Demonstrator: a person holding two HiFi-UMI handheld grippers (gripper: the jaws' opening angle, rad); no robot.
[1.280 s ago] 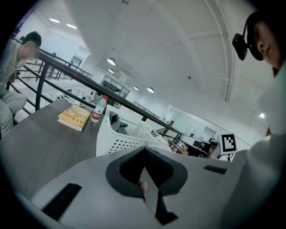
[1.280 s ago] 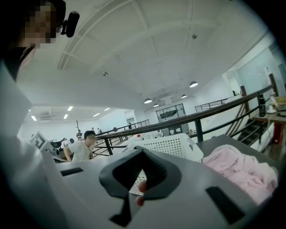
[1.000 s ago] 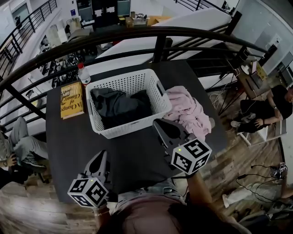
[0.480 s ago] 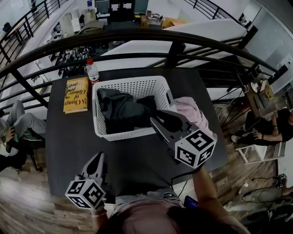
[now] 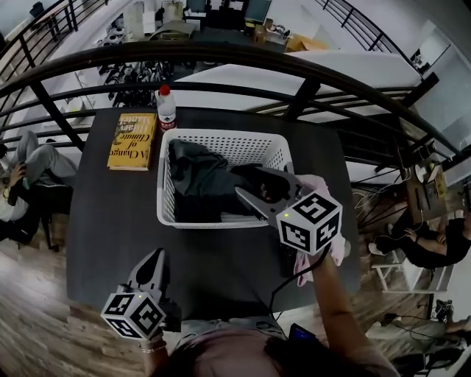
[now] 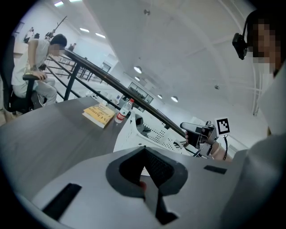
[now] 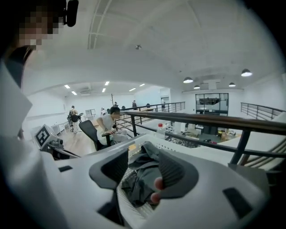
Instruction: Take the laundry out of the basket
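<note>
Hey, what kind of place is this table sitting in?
Likely a mezzanine in an open-plan office or lab. The table stands against a black railing overlooking a lower floor with desks and monitors, and a person sits on an office chair nearby.

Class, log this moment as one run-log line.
right gripper: jaws just opened, empty, over dark grey clothes in white perforated plastic basket | left gripper: shut, empty

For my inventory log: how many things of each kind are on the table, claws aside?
Basket: 1
Laundry piles: 2, dark pile inside, pink pile outside
Book: 1
Bottle: 1
Total: 5
</note>
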